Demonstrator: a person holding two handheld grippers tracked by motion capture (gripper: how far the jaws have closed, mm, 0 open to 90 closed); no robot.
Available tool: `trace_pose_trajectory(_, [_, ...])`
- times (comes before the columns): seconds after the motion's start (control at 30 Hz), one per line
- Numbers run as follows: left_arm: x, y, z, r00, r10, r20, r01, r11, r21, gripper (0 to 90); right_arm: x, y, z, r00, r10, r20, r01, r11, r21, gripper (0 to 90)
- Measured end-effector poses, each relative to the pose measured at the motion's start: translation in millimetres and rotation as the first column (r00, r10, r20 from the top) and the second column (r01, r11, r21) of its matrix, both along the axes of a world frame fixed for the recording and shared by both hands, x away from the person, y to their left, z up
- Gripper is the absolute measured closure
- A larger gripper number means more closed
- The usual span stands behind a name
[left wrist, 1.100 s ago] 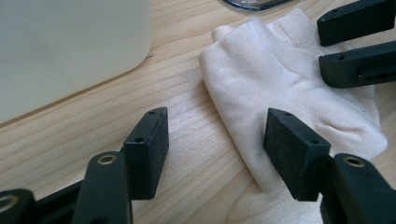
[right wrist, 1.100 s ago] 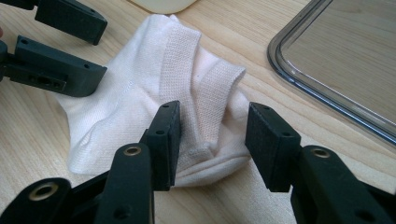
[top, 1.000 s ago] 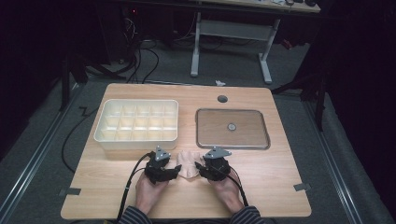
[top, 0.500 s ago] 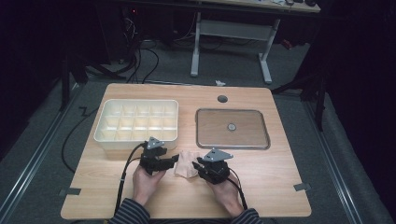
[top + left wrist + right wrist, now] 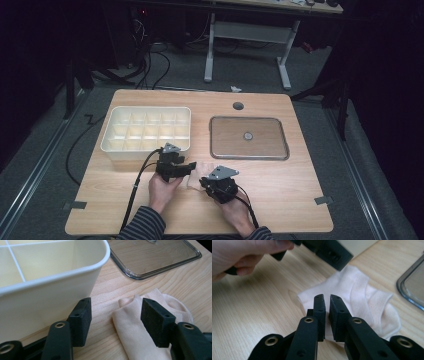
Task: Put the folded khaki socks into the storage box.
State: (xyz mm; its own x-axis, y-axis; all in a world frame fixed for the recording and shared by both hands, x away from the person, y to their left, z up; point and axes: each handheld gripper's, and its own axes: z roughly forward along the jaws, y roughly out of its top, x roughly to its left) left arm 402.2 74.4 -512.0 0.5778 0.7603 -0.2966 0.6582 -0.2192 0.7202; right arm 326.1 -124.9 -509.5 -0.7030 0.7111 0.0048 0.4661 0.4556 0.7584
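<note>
Since the earlier high view, the two hands have drawn apart across the near part of the table: the left gripper (image 5: 186,166) has gone up toward the tray and the right gripper (image 5: 204,183) has slipped back toward the person. The right gripper's jaws have just been closing. In the right gripper view (image 5: 327,299) they now stand almost together, a thin slit left between the pads, above the near edge of the sock. Whether any cloth is pinched there cannot be told.

The small pale peach ribbed cotton sock (image 5: 196,174) lies folded flat on the light wooden table (image 5: 280,190), between the two grippers. In the right gripper view the sock (image 5: 362,302) spreads out beyond the jaw tips, its ribbed cuff toward the right.

The left gripper's jaws have narrowed a little but stand wide apart. In the left gripper view (image 5: 116,312) one pad sits just beside the tray wall and the other hangs over the sock (image 5: 132,332), with bare wood and the sock's edge between them; neither pad presses the cloth.

The cream plastic tray with a grid of square compartments (image 5: 145,147) stands at the table's left, just behind the left gripper. To its right, well apart from the sock, lies a clear rectangular plastic lid with a small round knob (image 5: 249,152).
</note>
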Motion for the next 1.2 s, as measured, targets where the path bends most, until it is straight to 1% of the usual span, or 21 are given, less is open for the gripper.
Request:
trace_pose_trajectory(0.1, [1.7,-3.0,-3.5,0.9999,-0.004,-0.009,0.004,1.0000,0.008,43.3,-0.6,-1.9,-5.0,0.9999,-0.008,-0.013,0.008,1.000,-0.012,85.0])
trace_pose_trajectory(0.23, [3.2,-7.3,-10.8,0.9998,0.001,-0.021,0.000,0.9986,0.053,44.3,-0.8,-2.7,-9.5,0.9998,-0.007,-0.021,0.006,1.000,-0.029,85.3])
trace_pose_trajectory(0.27, [3.2,-8.4,-12.5,0.9996,-0.004,-0.026,0.005,0.9983,0.057,44.3,-0.8,-2.4,-10.8,0.9998,-0.006,-0.021,0.006,1.000,-0.030,85.4])
trace_pose_trajectory(0.33, [3.0,-9.1,-13.2,0.9995,-0.008,-0.031,0.010,0.9985,0.053,46.4,-0.7,-2.7,-11.8,0.9997,-0.004,-0.023,0.004,0.999,-0.033,85.6])
trace_pose_trajectory(0.47, [2.7,-9.7,-14.6,0.9988,-0.028,-0.041,0.030,0.9988,0.039,54.6,-0.5,-3.2,-12.3,0.9998,0.000,-0.019,-0.001,0.999,-0.039,86.0])
trace_pose_trajectory(0.6, [2.2,-9.8,-15.8,0.9980,-0.040,-0.048,0.041,0.9989,0.022,61.8,-1.4,-3.6,-13.3,0.9997,-0.005,-0.023,0.004,0.999,-0.032,86.2])
trace_pose_trajectory(0.73, [1.3,-11.1,-16.7,0.9972,-0.054,-0.052,0.055,0.9983,0.017,69.5,-1.3,-4.0,-13.9,0.9998,-0.002,-0.017,0.001,1.000,-0.031,86.3])
trace_pose_trajectory(0.83, [1.3,-11.5,-17.5,0.9967,-0.061,-0.053,0.062,0.9980,0.015,75.2,-1.4,-4.0,-14.0,0.9998,-0.001,-0.018,0.000,1.000,-0.032,86.3])
trace_pose_trajectory(0.97, [1.3,-10.5,-17.7,0.9965,-0.062,-0.056,0.062,0.9980,0.009,80.6,-1.7,-3.7,-14.2,0.9999,0.000,-0.017,-0.001,1.000,-0.029,86.3])
trace_pose_trajectory(1.0, [1.1,-10.2,-17.6,0.9968,-0.058,-0.055,0.059,0.9983,0.006,83.4,-1.8,-3.7,-14.2,0.9999,0.000,-0.016,-0.001,1.000,-0.030,86.3])
trace_pose_trajectory(1.1, [-0.4,-8.9,-17.9,0.9974,-0.055,-0.046,0.055,0.9985,0.000,86.4,-2.2,-3.8,-14.2,0.9998,-0.001,-0.018,0.000,1.000,-0.032,86.3])
trace_pose_trajectory(1.2, [-1.9,-6.4,-18.6,0.9976,-0.054,-0.042,0.054,0.9985,-0.011,87.4,-3.1,-3.8,-14.7,0.9999,-0.001,-0.013,0.001,1.000,-0.029,86.4])
